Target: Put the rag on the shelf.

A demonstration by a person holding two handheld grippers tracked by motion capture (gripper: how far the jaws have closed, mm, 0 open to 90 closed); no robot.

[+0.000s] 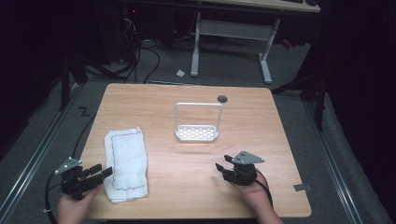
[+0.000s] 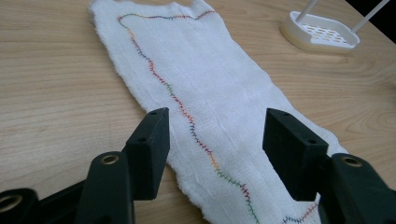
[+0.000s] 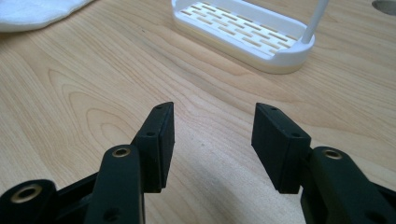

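Note:
A white cloth point(image 1: 126, 163) with multicoloured stitching along its border lies flat on the left part of the wooden table point(image 1: 187, 116). My left gripper point(image 1: 100, 171) rests at the cloth's near left edge, open, its jaws spread just over the cloth point(image 2: 205, 93). A white slotted rack point(image 1: 197, 122) with a tall wire frame stands at mid-table. My right gripper point(image 1: 223, 162) sits open at the near right, aimed toward the rack point(image 3: 243, 30), with bare wood between its jaws.
A small round hole point(image 1: 222, 98) sits in the tabletop behind the rack. Beyond the table are a white desk frame point(image 1: 231, 42) and cables on the grey floor. A small tag point(image 1: 302, 187) sticks out at the table's right edge.

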